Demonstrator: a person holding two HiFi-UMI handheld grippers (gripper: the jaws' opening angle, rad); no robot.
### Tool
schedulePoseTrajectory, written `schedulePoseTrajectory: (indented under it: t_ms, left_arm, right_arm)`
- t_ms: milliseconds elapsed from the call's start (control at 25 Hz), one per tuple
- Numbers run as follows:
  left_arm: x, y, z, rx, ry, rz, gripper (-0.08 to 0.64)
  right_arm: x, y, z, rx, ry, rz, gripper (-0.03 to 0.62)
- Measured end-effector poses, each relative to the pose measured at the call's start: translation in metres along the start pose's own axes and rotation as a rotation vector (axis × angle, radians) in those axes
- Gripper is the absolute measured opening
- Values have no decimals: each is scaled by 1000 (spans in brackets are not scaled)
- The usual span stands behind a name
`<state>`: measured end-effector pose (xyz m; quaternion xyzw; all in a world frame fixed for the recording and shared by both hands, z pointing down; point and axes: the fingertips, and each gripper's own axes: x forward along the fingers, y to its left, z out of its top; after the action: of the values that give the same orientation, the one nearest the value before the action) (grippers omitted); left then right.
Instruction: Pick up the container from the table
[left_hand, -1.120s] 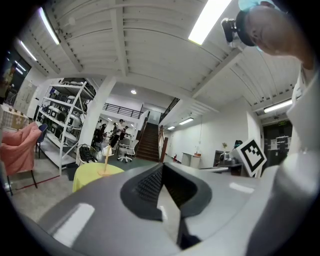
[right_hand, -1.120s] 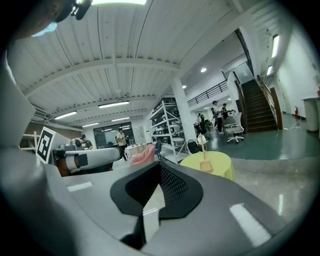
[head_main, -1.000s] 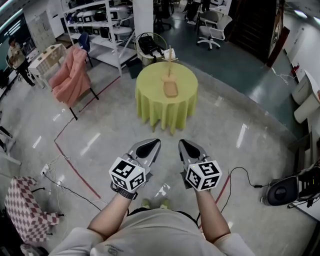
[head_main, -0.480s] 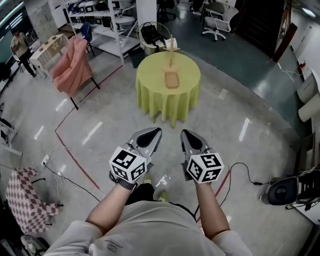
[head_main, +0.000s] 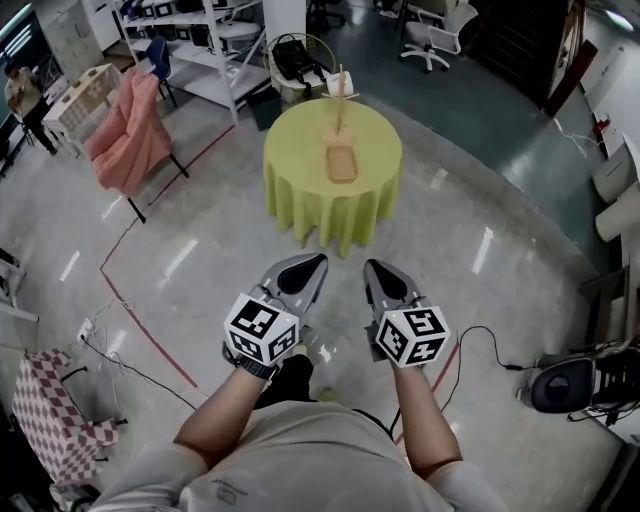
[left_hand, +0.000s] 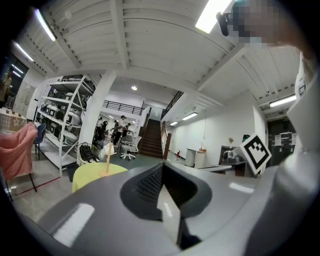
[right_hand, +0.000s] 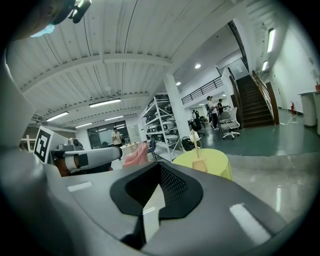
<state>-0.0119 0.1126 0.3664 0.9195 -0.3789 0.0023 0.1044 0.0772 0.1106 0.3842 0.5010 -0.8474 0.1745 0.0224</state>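
Observation:
A tan, tray-like container (head_main: 342, 164) lies on a round table with a yellow-green cloth (head_main: 290, 170), well ahead of me across the floor. An upright wooden stand (head_main: 340, 92) rises at the table's far edge. In the right gripper view the container (right_hand: 199, 165) shows small on the yellow table (right_hand: 215, 161); the left gripper view shows only the table (left_hand: 92, 175) and the stand (left_hand: 108, 159). My left gripper (head_main: 314, 264) and right gripper (head_main: 372, 268) are held side by side at waist height, far short of the table. Both have their jaws shut with nothing between them.
A chair draped in pink cloth (head_main: 125, 140) stands left of the table, with metal shelving (head_main: 210, 40) behind it. Red tape lines and a cable (head_main: 130, 330) cross the glossy floor at left. A checkered seat (head_main: 45, 415) sits at lower left; a black machine (head_main: 565, 385) at right.
The table has drifted slightly nearer and leftward in the head view as the person steps forward. Both grippers keep the same shut pose in front of the body.

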Motion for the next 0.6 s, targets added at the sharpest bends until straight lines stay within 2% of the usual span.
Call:
schedulePoseTrajectory:
  t_ms: [600]
  left_arm:
    - [90,134,15,6,33,-74,6]
  right_arm:
    - [140,-46,34,-4,0,-110,9]
